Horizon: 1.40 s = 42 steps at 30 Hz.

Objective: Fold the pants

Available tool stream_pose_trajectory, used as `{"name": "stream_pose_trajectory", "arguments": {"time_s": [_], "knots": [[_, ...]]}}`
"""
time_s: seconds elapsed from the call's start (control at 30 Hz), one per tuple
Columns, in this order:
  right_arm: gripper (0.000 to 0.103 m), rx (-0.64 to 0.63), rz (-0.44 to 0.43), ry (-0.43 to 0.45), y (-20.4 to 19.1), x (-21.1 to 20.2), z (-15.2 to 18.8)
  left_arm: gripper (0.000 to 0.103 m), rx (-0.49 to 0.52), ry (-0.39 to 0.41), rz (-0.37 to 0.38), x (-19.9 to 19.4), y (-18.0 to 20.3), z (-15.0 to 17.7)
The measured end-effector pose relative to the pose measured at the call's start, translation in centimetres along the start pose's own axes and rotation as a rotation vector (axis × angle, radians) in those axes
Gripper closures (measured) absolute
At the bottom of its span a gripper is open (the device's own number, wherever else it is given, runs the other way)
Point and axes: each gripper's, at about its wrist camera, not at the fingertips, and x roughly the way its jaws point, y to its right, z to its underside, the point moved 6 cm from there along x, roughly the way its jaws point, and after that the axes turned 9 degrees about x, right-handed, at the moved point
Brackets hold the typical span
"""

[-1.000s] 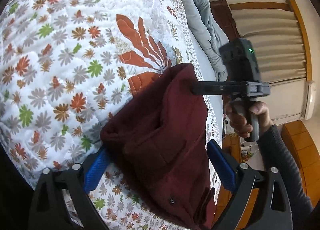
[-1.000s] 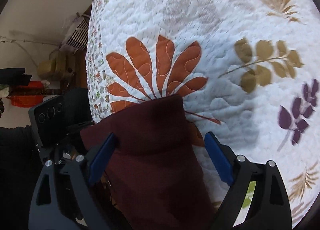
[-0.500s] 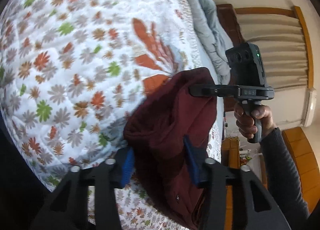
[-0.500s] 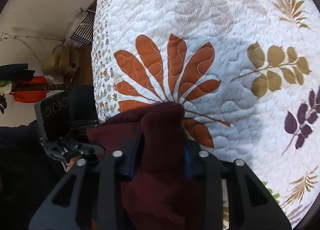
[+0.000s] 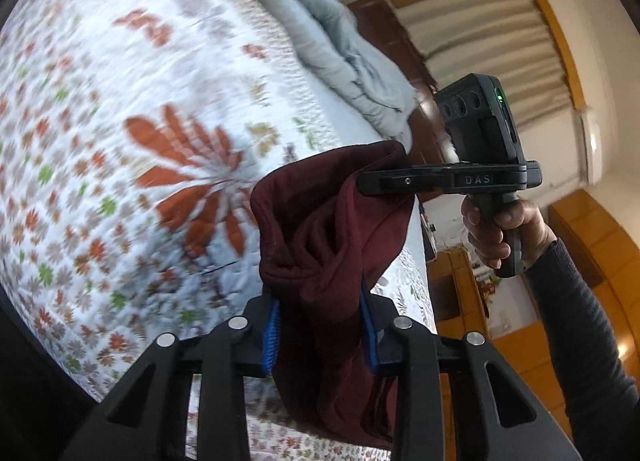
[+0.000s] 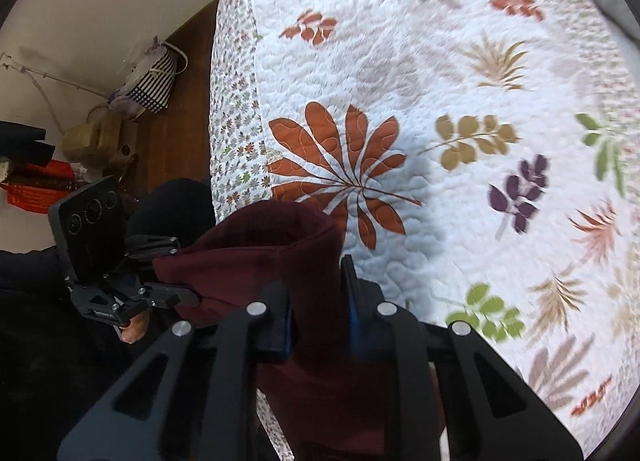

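The dark maroon pants (image 5: 320, 245) hang bunched between my two grippers, lifted off the floral quilt (image 5: 120, 121). My left gripper (image 5: 320, 325) is shut on one edge of the cloth, which drapes down between its blue pads. My right gripper (image 5: 368, 183) shows in the left wrist view pinching the other edge. In the right wrist view my right gripper (image 6: 318, 309) is shut on the pants (image 6: 256, 257), and my left gripper (image 6: 188, 297) grips the fabric at the left, over the quilt (image 6: 440, 61).
A grey-blue duvet (image 5: 340, 49) lies piled at the far side of the bed, by a dark wooden headboard (image 5: 392, 33) and curtains (image 5: 500, 41). Beside the bed stand a striped bag (image 6: 154, 81), boxes and a red item on the wooden floor (image 6: 180, 133).
Both grippers have shut on the pants, having been open around them a second ago. They have lifted the cloth up off the quilt.
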Motion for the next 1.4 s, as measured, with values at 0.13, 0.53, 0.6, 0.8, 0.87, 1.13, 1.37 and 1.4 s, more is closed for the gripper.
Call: {"name": "stream_pose_trajectory", "arguments": {"time_s": [0.13, 0.53, 0.6, 0.8, 0.87, 1.13, 1.37, 1.4], "knots": [[0.086, 0.005, 0.044, 0.056, -0.5, -3.4, 2.2, 0.072, 0.076, 0.003, 0.021, -0.5, 3.3, -0.4], [0.087, 0.041, 0.154, 0.189, -1.7, -10.8, 9.5, 0.072, 0.276, -0.01, 0.085, -1.4, 12.7, -0.2], [0.087, 0.045, 0.173, 0.207, -1.9, -11.9, 10.8, 0.072, 0.307, -0.015, 0.096, -1.4, 14.3, 0.0], [0.089, 0.067, 0.231, 0.245, -2.1, -14.3, 14.8, 0.073, 0.378, -0.033, 0.12, -1.6, 18.3, 1.1], [0.089, 0.075, 0.243, 0.258, -2.1, -14.9, 16.0, 0.074, 0.402, -0.039, 0.127, -1.6, 19.5, 1.6], [0.09, 0.115, 0.279, 0.309, -1.9, -17.2, 20.7, 0.074, 0.475, -0.06, 0.159, -1.3, 23.4, 3.3], [0.09, 0.145, 0.301, 0.351, -1.2, -18.5, 24.6, 0.074, 0.533, -0.083, 0.189, -0.6, 26.6, 5.1], [0.09, 0.15, 0.305, 0.356, -1.0, -18.7, 25.2, 0.074, 0.541, -0.088, 0.194, -0.4, 27.1, 5.4]]}}
